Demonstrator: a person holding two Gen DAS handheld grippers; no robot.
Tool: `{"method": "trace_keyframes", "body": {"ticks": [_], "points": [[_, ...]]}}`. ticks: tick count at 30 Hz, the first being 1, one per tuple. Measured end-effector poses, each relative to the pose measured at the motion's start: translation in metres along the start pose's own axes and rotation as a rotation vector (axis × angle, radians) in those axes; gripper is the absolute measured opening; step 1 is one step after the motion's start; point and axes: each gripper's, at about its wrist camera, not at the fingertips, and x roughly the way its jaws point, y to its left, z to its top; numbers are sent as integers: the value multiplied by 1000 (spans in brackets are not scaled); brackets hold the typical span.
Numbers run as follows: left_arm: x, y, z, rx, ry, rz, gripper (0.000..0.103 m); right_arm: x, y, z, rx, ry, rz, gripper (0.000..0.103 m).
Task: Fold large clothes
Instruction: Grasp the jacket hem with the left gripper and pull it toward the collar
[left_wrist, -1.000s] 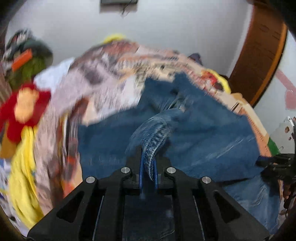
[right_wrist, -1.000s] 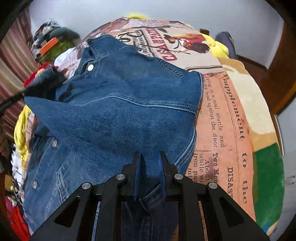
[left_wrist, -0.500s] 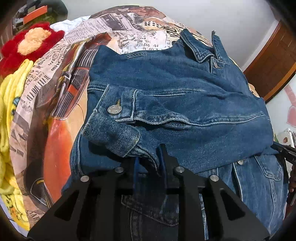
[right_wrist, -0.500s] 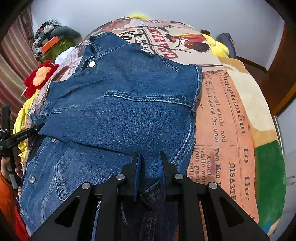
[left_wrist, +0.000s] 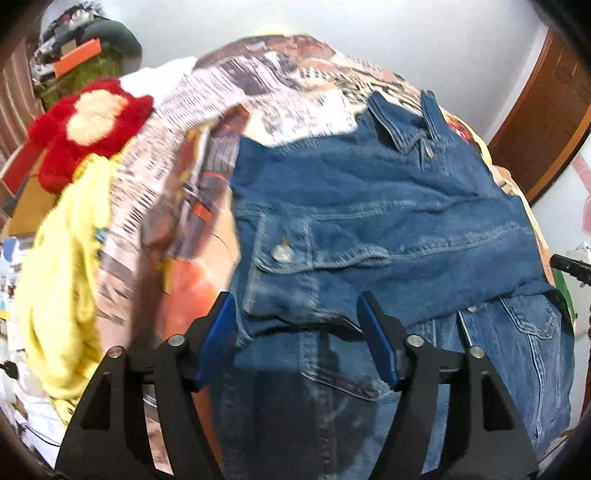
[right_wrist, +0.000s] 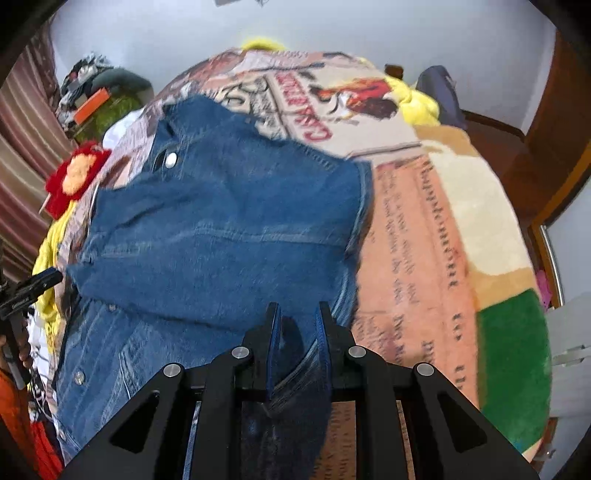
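A blue denim jacket (left_wrist: 376, 221) lies on a bed with a printed blanket (left_wrist: 207, 155); one sleeve is folded across its body, cuff and button at the left edge. My left gripper (left_wrist: 297, 317) is open, its blue pads either side of the sleeve cuff, holding nothing. In the right wrist view the jacket (right_wrist: 229, 229) fills the left half. My right gripper (right_wrist: 297, 321) has its jaws a little apart, with a fold of the jacket's hem lying between them.
A red and tan plush toy (left_wrist: 88, 125) and a yellow cloth (left_wrist: 62, 266) lie at the bed's left side. A pile of things (right_wrist: 99, 96) stands by the far wall. A brown wooden door (left_wrist: 546, 110) is at the right.
My left gripper has opened and let the sleeve cuff drop flat on the jacket. My right gripper's jaws have parted a little around the hem.
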Motion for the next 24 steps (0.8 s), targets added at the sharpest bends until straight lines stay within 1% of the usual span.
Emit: {"method": "trace_keyframes", "body": {"ticks": [2, 8, 9, 12, 16, 17, 18, 19, 20, 21, 22, 24], "points": [[8, 4, 9, -5, 13, 4, 68, -2, -4, 8, 3, -16, -13, 15], [55, 8, 34, -34, 83, -56, 68, 4, -8, 28, 5, -28, -36, 15], [62, 7, 37, -36, 93, -60, 68, 6, -7, 30, 4, -25, -39, 15], [85, 7, 44, -58, 131, -118, 68, 14, -7, 34, 5, -10, -33, 15], [104, 13, 46, -120, 154, -147, 68, 27, -8, 35, 8, 12, -31, 15], [104, 13, 46, -125, 146, -141, 62, 30, -8, 36, 11, 19, -31, 15], [102, 10, 45, -100, 129, -107, 56, 34, -9, 37, 16, 24, -29, 15], [99, 5, 45, -65, 116, -72, 46, 36, -10, 38, 21, 27, -26, 15], [95, -1, 45, -24, 97, -29, 32, 38, -11, 39, 28, 29, -23, 15], [91, -6, 46, 6, 84, -1, 30, 38, -13, 41, 38, 30, -21, 15], [84, -14, 46, 42, 61, 36, 25, 39, -13, 43, 45, 29, -19, 15], [70, -25, 49, 95, 8, 100, 23, 36, -14, 48, 52, 16, -13, 15]]}}
